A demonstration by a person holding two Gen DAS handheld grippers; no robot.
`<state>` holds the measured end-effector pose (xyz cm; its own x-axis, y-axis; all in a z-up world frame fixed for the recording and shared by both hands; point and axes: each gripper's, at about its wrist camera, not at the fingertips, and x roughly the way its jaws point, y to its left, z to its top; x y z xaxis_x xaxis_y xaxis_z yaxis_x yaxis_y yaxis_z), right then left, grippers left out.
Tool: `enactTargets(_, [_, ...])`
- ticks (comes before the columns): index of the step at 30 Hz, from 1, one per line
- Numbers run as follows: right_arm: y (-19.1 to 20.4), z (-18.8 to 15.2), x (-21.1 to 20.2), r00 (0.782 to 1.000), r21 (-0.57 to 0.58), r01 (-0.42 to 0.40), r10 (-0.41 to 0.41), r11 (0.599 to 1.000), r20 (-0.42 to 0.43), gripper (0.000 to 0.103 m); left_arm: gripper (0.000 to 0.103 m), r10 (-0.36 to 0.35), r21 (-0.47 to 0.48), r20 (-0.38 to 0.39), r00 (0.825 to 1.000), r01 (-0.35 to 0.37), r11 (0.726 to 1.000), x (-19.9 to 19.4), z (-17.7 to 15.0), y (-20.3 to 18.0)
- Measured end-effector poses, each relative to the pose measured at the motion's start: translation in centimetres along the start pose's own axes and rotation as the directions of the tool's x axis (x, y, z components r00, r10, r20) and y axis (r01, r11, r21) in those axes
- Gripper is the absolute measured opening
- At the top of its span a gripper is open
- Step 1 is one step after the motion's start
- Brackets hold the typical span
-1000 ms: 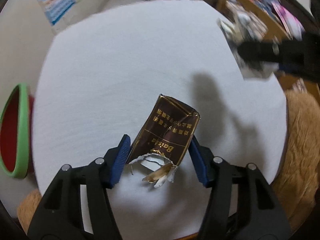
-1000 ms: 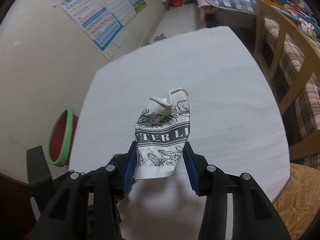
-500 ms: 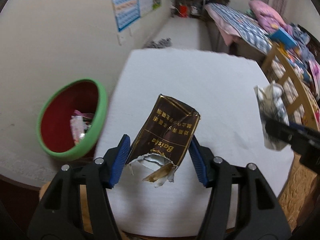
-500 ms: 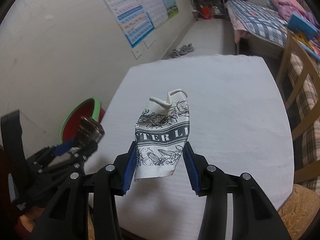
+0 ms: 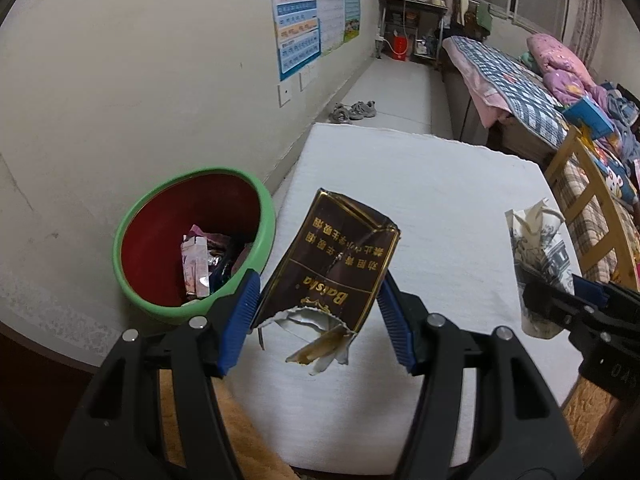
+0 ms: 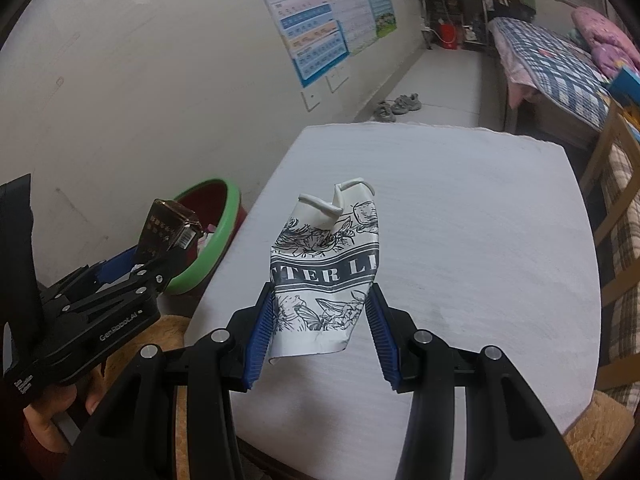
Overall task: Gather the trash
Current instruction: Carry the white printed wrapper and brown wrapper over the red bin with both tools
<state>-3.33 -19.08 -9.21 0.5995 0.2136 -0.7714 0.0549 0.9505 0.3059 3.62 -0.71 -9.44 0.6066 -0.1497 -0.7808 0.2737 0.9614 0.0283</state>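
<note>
My left gripper (image 5: 316, 316) is shut on a torn brown cigarette pack (image 5: 332, 264), held in the air at the left edge of the white table (image 5: 440, 184), just right of the green-rimmed red bin (image 5: 132, 236). The pack also shows in the right wrist view (image 6: 168, 232), in front of the bin (image 6: 224, 224). My right gripper (image 6: 320, 312) is shut on a crumpled white paper cup with black print (image 6: 324, 264), held above the table (image 6: 480, 220). The cup also shows in the left wrist view (image 5: 540, 256).
The bin holds several wrappers (image 5: 196, 264). A wall with posters (image 5: 304, 12) is on the left. A bed (image 5: 520, 80) and a wooden chair (image 5: 592, 184) stand to the right. Shoes (image 5: 354, 110) lie on the floor beyond the table.
My left gripper has swung left and up with the pack, bringing the bin into view beside it. My right gripper has risen slightly with the cup.
</note>
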Motion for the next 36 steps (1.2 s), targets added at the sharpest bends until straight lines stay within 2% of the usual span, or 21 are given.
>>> enactTargets(15, [3.8,1.1,1.6,0.999,-0.107,-0.044,0.041,0.993,-0.028,0.045,0.057,0.047,-0.069,0.012,0.999,-0.046,0.997,0.2,-0.2,3.3])
enactTargets(36, [7.7,2.5,4.5,0.996,-0.198,-0.060,0.047,0.978,-0.069,0.045,0.057,0.120,-0.152,0.012,0.993,-0.117,0.981,0.4,-0.9,8.5])
